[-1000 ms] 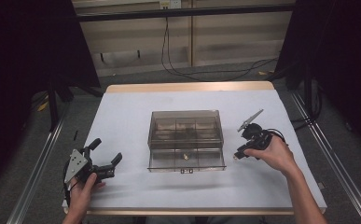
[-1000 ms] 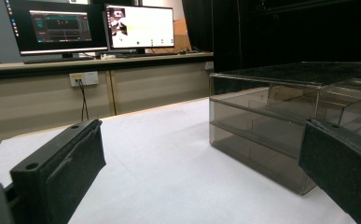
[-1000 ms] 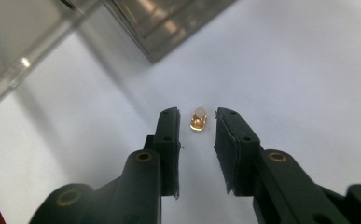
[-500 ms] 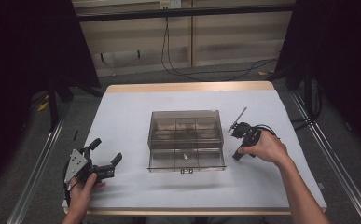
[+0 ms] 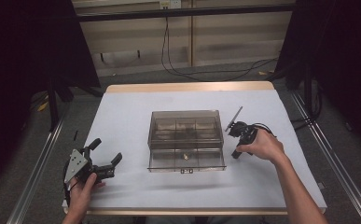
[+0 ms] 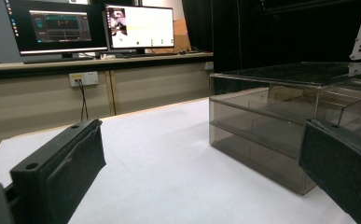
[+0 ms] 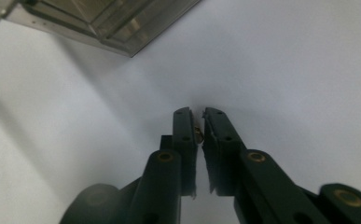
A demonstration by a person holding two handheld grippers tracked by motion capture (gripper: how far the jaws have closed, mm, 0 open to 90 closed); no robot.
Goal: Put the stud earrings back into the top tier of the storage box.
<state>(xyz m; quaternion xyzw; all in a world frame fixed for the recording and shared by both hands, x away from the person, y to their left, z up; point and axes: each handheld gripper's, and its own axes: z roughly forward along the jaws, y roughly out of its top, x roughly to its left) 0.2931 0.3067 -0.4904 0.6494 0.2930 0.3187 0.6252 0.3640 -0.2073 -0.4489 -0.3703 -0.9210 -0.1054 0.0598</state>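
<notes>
**Brass-coloured piece pinched beside the organiser box**

Brass glints between the jaws of the right gripper point(image 7: 199, 114), seen in the right gripper view: a small brass-coloured part point(image 7: 198, 134) sits in the narrow slit between the two black pads, which have just been closing and now stand almost together on it. A second ago, in the high view, those jaws were plainly spread and the gripper lay further toward three o'clock on the white table point(image 5: 131, 116); now the right gripper point(image 5: 236, 154) stands tipped down at the table just off the right end of the smoky transparent organiser box point(image 5: 186, 140), near its four o'clock corner.

That change suggests the pick-up is made, or very nearly. Whether the part is already clear of the table cannot be told; the jaw tips look to be at the surface.

One similar small part point(image 5: 184, 156) lies in the front row of the box, near six o'clock, so the held piece probably belongs in a compartment as well. The next move likely calls for a lift and a short carry toward nine o'clock, over the box wall.

The left gripper point(image 5: 104, 158) rests at the table's eight o'clock corner, well apart from the box, its jaws spread wide on nothing, unchanged from a second ago.
</notes>
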